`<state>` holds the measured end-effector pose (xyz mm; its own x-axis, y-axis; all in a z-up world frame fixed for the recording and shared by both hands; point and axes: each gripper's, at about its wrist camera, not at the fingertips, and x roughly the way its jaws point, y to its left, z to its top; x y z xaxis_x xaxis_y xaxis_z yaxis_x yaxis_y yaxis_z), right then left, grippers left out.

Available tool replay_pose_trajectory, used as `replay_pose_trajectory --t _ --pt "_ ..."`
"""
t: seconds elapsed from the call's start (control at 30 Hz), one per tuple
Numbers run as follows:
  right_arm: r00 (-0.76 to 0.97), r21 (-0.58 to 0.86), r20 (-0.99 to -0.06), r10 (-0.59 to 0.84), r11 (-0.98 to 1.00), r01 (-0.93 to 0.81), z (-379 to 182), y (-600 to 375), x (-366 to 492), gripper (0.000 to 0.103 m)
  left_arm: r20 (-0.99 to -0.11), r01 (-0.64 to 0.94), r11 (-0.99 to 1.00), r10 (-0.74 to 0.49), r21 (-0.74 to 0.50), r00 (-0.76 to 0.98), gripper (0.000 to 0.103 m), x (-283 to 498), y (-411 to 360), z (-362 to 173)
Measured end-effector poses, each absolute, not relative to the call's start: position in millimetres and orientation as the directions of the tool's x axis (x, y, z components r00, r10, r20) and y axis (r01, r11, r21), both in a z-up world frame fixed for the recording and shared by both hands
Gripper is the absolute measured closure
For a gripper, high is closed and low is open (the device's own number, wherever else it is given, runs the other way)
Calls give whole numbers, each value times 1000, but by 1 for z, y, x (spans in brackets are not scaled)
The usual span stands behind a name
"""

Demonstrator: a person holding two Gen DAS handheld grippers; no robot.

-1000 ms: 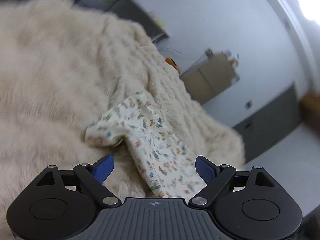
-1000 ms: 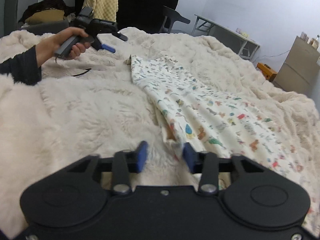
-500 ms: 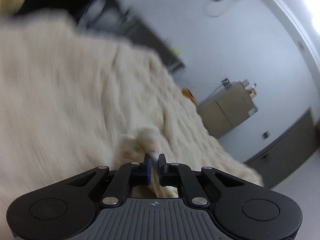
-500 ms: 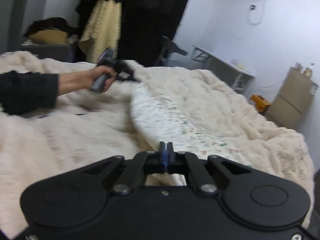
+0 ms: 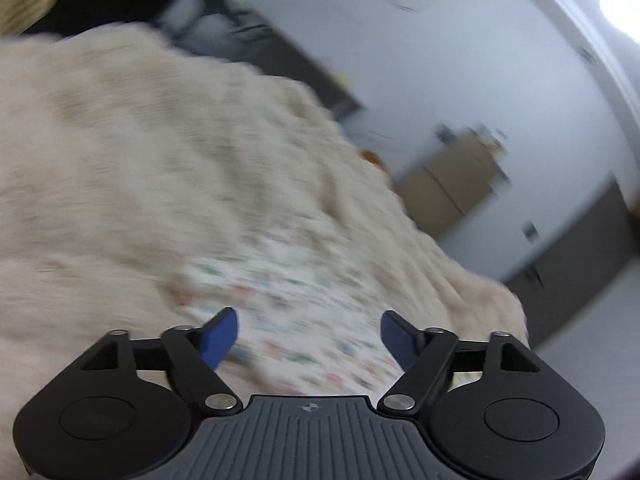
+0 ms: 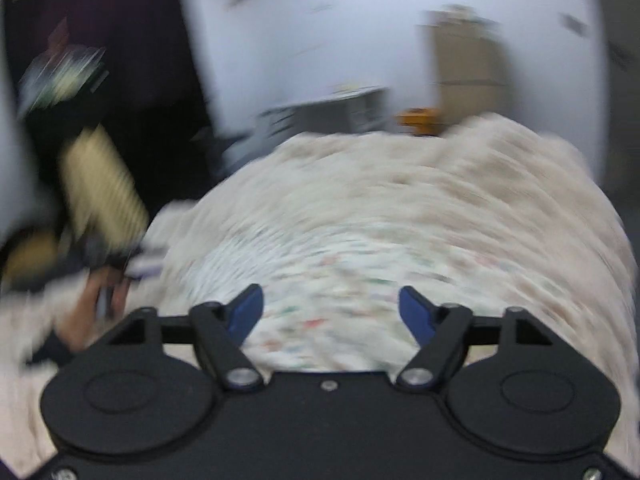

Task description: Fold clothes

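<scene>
Shaggy cream fur blanket (image 5: pixel 120 184) carries the white animal-print cotton garment (image 5: pixel 304 292) beneath both tongs, left gripper (image 5: pixel 308 334) and right gripper (image 6: pixel 331 312) opening wide, nothing pinched (frames blurred), so regrip opposite corners evenly before folding.

- Left gripper (image 5: pixel 309 334) jaws, pinched shut half a second ago, opening; nothing between them.
- Right gripper (image 6: pixel 331 312) likewise opening.
- Printed garment (image 5: pixel 296 292) released, lying on blanket (image 5: pixel 120 168).

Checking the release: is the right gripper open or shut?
Opening: right gripper blue fingers stand apart, nothing pinched, patterned garment below.
</scene>
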<state>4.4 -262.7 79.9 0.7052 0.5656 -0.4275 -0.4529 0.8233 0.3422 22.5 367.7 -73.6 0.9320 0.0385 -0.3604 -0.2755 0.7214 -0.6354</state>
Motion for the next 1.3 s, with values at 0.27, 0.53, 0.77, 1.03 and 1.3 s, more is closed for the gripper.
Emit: replay_pose_trajectory --t 0.27,0.53,0.77,1.03,1.3 --pt "826 518 -441 351 851 -86 20 -398 26 21 -232 254 881 -365 -400 902 17 41 217 1" --pt "766 474 -448 461 849 -235 -18 -391 121 39 -355 533 830 -554 -166 753 15 56 97 32" --pt "720 569 -420 552 778 -265 -20 -393 137 84 -398 549 824 -553 -136 732 15 53 81 10" --pt "812 431 -443 379 885 -178 17 -374 150 84 -351 497 854 -518 -155 780 15 52 90 25" --pt "817 119 -558 148 988 -98 17 -329 122 52 -415 428 898 -352 102 839 15 34 96 29"
